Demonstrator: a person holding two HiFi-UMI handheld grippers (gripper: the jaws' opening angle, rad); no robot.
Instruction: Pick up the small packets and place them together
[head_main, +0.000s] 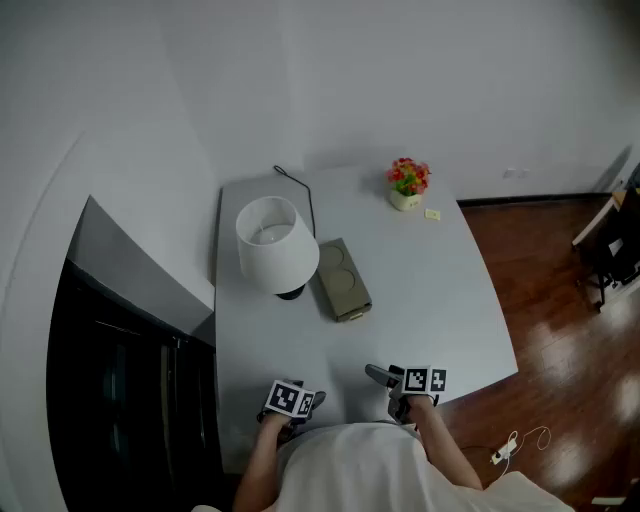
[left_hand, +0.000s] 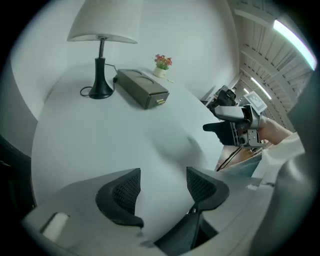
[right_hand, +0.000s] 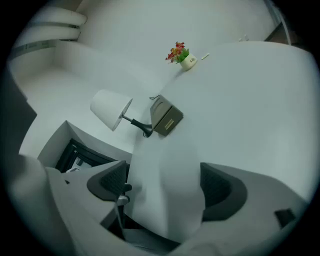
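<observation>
Person in a white top leans over the near edge of a pale grey rectangular table, a grey two-jaw tool in each hand, as seen from the head view.

The left gripper tips steeply toward the tabletop. Its dark ribbed pads stand a modest gap apart, with only bare table between them. The right gripper is angled less steeply and has its jaws spread wide, again with nothing but tabletop in the gap. In the left gripper view it shows at the right, near the table's edge.

One small, flat, pale yellow packet lies at the table's far right corner. It sits just beside a small cream pot of red and yellow flowers and well apart from both tools.

A table lamp with a white drum shade and black base stands toward the far left of the table. Its black cord runs toward the back edge. Just to the right of the lamp lies an olive-grey rectangular box with two round marks on its top.

A black cabinet stands left of the table. On the right, a white cable lies on the dark wooden floor.
</observation>
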